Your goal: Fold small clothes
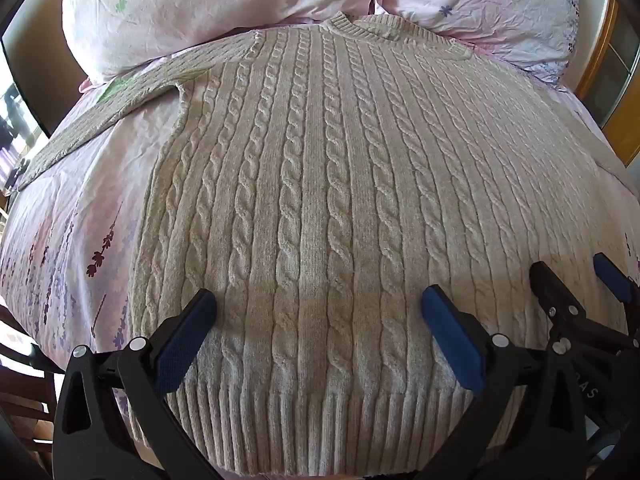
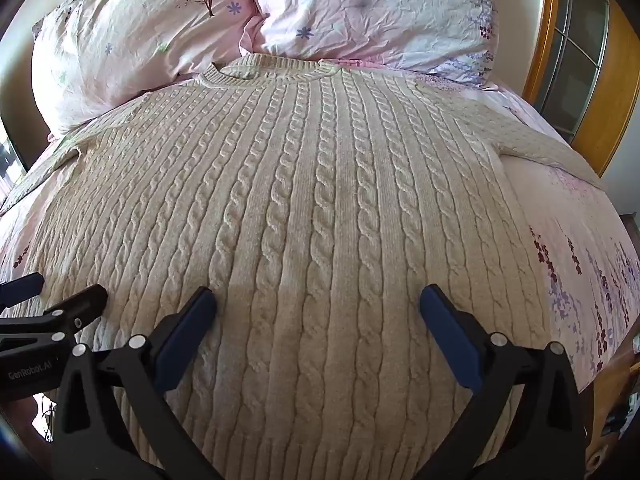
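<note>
A cream cable-knit sweater (image 1: 320, 184) lies flat and face up on the bed (image 1: 64, 240), which is covered in a pink sheet printed with purple flower sprigs. Its ribbed collar (image 1: 360, 28) reaches up to two pink pillows (image 2: 360, 12) at the head of the bed, and its ribbed hem (image 1: 304, 428) is nearest the person. One sleeve (image 1: 100, 120) stretches out straight to the left; the other sleeve (image 2: 540, 148) runs off to the right.

The left hand-held gripper (image 1: 318, 320) hovers low over the bottom of the sweater, its blue-padded fingers (image 1: 188, 340) spread wide apart with nothing between them. The right hand-held gripper (image 2: 318, 320) is just beside it, likewise spread wide and holding nothing (each one shows at the edge of the other's view). A wooden-framed glass door (image 2: 576, 60) stands at the right of the bed.
</note>
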